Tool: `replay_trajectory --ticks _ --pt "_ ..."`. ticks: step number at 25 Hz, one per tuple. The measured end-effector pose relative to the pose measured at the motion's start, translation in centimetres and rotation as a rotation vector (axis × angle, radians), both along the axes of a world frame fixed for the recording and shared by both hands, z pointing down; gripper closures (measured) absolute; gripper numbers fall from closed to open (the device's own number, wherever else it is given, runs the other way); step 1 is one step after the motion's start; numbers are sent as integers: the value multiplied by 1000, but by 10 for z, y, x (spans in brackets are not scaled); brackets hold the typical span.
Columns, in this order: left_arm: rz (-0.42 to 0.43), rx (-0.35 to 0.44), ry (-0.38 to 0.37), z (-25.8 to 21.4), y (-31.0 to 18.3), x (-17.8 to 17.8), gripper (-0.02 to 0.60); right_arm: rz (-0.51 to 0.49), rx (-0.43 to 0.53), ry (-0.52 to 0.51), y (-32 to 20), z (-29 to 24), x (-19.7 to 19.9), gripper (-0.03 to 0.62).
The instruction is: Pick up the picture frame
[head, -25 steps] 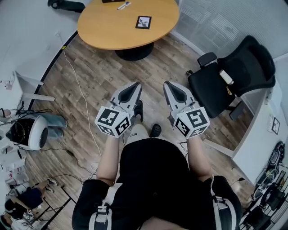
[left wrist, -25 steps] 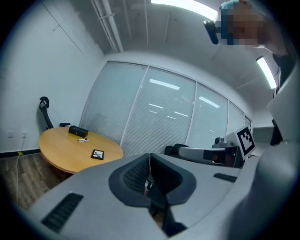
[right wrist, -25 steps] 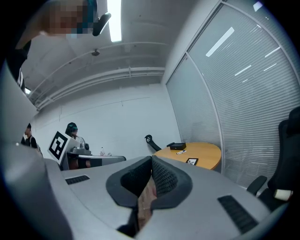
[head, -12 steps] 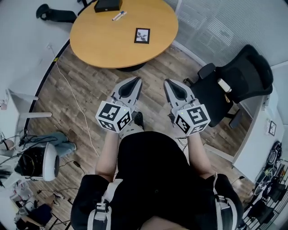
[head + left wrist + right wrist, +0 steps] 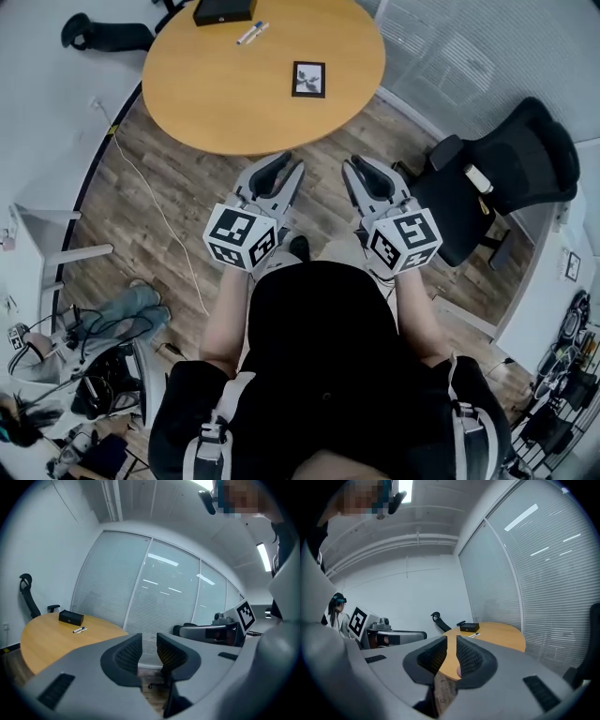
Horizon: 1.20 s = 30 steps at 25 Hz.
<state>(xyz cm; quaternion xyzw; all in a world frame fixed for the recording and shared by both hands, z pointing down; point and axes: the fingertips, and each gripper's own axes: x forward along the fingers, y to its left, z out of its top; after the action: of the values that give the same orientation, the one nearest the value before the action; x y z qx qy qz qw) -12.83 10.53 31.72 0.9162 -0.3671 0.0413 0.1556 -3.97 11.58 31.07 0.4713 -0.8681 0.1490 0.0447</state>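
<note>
1. Found: frame (image 5: 308, 79) lying flat on the round table (image 5: 216, 103), right of centre, well apart from the box (image 5: 223, 11) and pens (image 5: 253, 33) at the far edge.
2. Left gripper (image 5: 284, 165): jaws opening, only a narrow gap so far, nothing between them. Held short of the table's near edge.
3. Right gripper (image 5: 360, 165): likewise opening, narrow gap, empty (only tabletop and floor seen through it). Level with the left, well apart from the frame.
4. Step in hand judged to be the approach. Recommend carrying both grippers forward over the near edge, right one leading as it is on the frame's side.
5. Recommend spreading the jaws wider before arrival and tipping them downward, so as to take one edge of the frame rather than its face.
6. Risk noted: thin and flat on a smooth top, so likely to slide when nudged. Advise steadying the opposite edge with the left gripper before closing.
</note>
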Motion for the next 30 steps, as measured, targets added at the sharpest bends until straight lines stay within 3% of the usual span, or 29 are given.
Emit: replay_trajectory --ticks 9,22,30 --pt "7 -50 4 23 -69 6 446 -7 -44 -23 -74 20 6 484" --pt "-44 -84 -48 49 -250 31 426 -73 -57 -20 -262 43 28 462" --pt "-68 -120 -74 78 -315 61 426 -143 -95 -6 -330 69 50 461"
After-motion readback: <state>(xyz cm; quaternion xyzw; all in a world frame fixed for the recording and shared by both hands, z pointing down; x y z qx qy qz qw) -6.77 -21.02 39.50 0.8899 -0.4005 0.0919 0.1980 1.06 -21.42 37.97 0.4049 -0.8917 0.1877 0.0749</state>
